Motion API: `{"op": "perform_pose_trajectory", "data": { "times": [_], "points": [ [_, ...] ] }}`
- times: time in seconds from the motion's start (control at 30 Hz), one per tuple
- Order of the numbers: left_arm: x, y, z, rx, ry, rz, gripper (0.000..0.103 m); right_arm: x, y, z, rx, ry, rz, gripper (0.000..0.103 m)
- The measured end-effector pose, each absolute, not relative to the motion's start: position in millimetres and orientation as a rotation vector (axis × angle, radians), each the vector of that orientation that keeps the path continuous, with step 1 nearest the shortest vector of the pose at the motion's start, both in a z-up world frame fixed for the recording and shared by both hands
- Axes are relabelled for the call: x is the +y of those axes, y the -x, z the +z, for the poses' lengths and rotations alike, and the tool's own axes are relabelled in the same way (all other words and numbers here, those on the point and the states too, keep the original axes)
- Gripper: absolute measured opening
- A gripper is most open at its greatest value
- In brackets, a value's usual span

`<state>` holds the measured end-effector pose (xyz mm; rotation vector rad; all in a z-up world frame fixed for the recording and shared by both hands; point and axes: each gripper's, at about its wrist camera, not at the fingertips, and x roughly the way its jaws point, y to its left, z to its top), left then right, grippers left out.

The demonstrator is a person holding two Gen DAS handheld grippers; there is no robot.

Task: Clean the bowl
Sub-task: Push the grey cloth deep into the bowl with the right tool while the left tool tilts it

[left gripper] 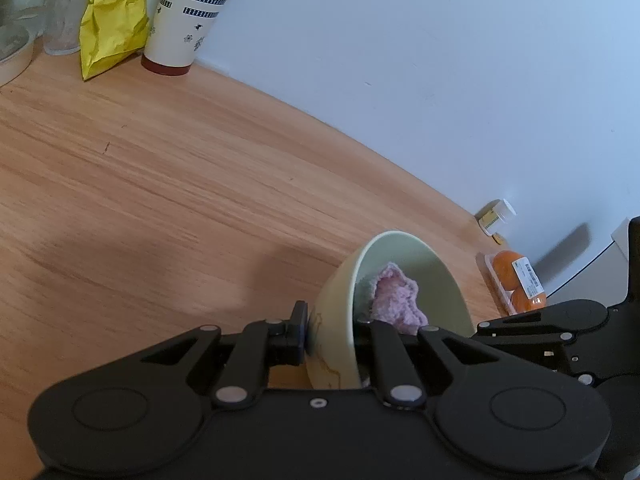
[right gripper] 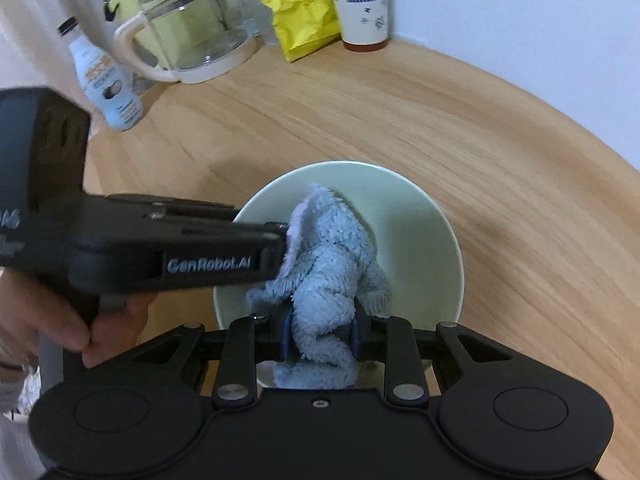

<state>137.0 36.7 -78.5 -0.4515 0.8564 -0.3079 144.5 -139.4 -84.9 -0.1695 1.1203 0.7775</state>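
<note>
Clamped on the rim of the pale green bowl (left gripper: 404,280), the left tool (left gripper: 332,336) has one finger outside the wall and the other inside, tilting the bowl so its mouth faces the right side. Opposite it, the right tool (right gripper: 320,336) is closed on a bunched blue-and-lilac cloth (right gripper: 324,264), whose free end lies inside the bowl against its inner wall.

As a judgement, the bowl is stiff, glazed and breakable, and likely slick (a rim pinch like this could slip if the wiping pushes hard), so the hold at the rim needs to stay firm while pressure goes toward the held side. Soft and fluffy, the cloth will fold and drag rather than scrape; taking it by its middle bunch, as now, leaves a loose end to sweep with.

Beneath the bowl the wooden tabletop (left gripper: 160,184) is bare, with open room ahead and to the left. Further out, a yellow bag (left gripper: 112,20), a patterned cup (left gripper: 188,16) and a glass jug (right gripper: 192,28) stand by the wall, well apart; a pack of oranges (left gripper: 516,284) lies near the bowl on the right.
</note>
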Motion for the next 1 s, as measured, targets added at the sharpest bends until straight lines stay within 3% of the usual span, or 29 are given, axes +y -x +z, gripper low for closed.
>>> {"op": "perform_pose_trajectory", "data": {
  "times": [0.57, 1.0],
  "points": [
    [35.3, -140.1, -77.1, 0.840, 0.423, -0.329, 0.011, -162.9, -170.7, -88.9, 1.303, -0.212, 0.804, 0.030],
    [25.8, -137.3, -72.2, 0.846, 0.341, -0.345, 0.011, -125.6, -138.2, -69.7, 1.198, 0.336, 0.760, 0.030]
  ]
}}
